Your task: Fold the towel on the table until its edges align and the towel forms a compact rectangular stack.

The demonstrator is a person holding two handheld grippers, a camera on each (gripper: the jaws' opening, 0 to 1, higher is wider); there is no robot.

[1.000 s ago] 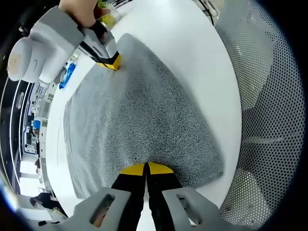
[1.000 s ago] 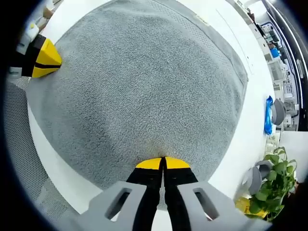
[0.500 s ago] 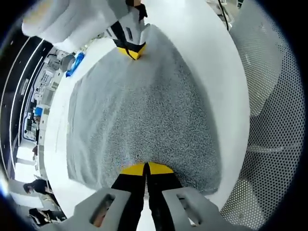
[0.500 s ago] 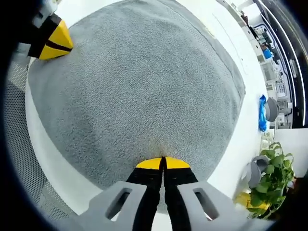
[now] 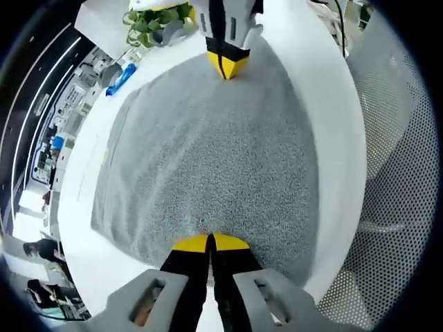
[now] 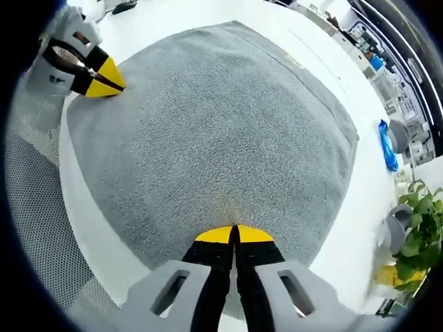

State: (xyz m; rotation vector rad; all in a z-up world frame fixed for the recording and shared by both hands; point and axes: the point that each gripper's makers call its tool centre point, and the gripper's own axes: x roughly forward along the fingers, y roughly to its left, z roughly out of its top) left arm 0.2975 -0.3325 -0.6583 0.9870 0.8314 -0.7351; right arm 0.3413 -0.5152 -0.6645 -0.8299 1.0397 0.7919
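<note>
- Lying spread over the white table (image 5: 304, 76), the grey towel (image 5: 208, 152) fills the middle of the left gripper view; its far border runs down the left of the frame, and no completed fold can be made out.
- At lower centre of that view, the left gripper (image 5: 210, 242) has its yellow-tipped jaws pressed together on the near edge of the towel, pinching the cloth.
- At upper centre of the same view, the right gripper (image 5: 228, 66) meets the towel at another point on that edge, tips closed on the fabric.
- In the right gripper view, the left gripper (image 6: 104, 77) sits at upper left on the towel's rim, beside a perforated grey surface (image 6: 34, 207).
- At lower centre, the right gripper (image 6: 234, 235) pinches the near edge with jaws shut tight.
- At right, a blue object (image 6: 387, 145) and a potted plant (image 6: 426, 214) stand on the table, apart from the towel.
- Judgement: task is at an early stage. Both grips are secured along one edge; carrying that edge over to the opposite border, aligning, and any further folds remain.
</note>
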